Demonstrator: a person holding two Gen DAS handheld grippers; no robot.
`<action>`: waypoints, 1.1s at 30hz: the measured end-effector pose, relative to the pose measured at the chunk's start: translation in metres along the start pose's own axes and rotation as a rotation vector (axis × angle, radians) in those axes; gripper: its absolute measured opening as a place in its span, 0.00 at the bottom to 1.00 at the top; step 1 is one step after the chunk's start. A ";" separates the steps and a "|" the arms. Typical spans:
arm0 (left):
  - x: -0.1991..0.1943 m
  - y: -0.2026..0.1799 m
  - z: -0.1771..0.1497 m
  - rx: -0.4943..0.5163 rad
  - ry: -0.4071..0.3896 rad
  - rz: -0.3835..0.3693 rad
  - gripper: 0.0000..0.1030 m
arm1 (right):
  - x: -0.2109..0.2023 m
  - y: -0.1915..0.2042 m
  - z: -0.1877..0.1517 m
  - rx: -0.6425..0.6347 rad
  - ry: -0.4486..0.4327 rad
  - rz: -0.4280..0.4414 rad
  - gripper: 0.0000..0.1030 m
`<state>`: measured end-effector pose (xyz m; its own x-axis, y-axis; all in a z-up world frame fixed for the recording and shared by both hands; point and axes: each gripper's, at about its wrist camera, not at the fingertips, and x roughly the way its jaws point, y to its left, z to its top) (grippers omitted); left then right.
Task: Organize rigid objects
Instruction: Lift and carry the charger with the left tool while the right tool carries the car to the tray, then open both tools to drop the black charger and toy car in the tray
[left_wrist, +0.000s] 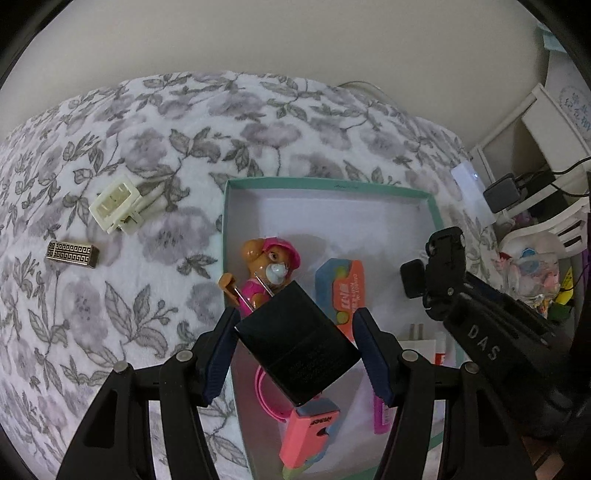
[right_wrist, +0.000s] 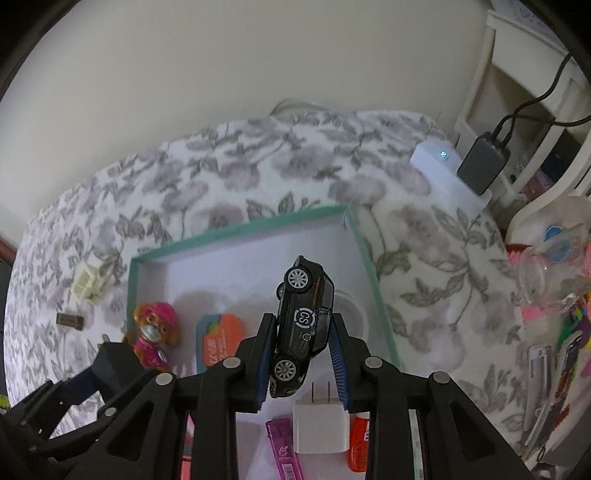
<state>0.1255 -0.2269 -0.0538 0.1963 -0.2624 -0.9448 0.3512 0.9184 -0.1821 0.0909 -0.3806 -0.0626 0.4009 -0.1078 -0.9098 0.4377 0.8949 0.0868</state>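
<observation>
Left wrist view shows my left tool (left_wrist: 295, 350) clamped on a matte black rectangular plastic plug adapter (left_wrist: 297, 343), skewed corner-to-corner between the blue ribbed pads, its two metal prongs aimed at the pink-and-tan hard plastic pup figurine (left_wrist: 271, 271) lying by the left wall of the teal-rimmed white cardboard box (left_wrist: 436, 210). Because the grip is diagonal on smooth faces, I judge the adapter could twist out or land on the figurine, scratching it with the prongs. My right tool (right_wrist: 303, 360) grips a glossy black die-cast toy car (right_wrist: 303, 328) nose-up by its sides, over the box's right half; its curved, slick body gives the pads little flat purchase, so it may pivot and drop onto the white square plastic charger (right_wrist: 320, 428) or the orange flat rubbery card (right_wrist: 218, 341) below. The box sits on a soft floral fleece blanket (left_wrist: 147, 147) covering the bed, so pressing down could tip its thin wall. Near the bed's left edge, well apart from the box, a cream ribbed plastic connector block (left_wrist: 116, 203) and a small bronze patterned metal bar (left_wrist: 72, 253) wait to be boxed.
</observation>
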 end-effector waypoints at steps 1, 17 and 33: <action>0.001 0.000 0.000 0.000 0.003 0.002 0.63 | 0.002 0.001 -0.001 -0.003 0.009 0.000 0.30; 0.016 -0.002 -0.005 0.007 0.038 0.037 0.63 | 0.022 0.000 -0.006 -0.012 0.067 -0.025 0.30; 0.007 -0.003 -0.001 0.012 0.034 0.027 0.63 | -0.004 0.002 0.002 0.000 0.022 -0.011 0.44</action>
<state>0.1245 -0.2308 -0.0602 0.1744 -0.2267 -0.9582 0.3570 0.9215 -0.1531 0.0921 -0.3791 -0.0579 0.3788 -0.1078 -0.9192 0.4415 0.8940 0.0770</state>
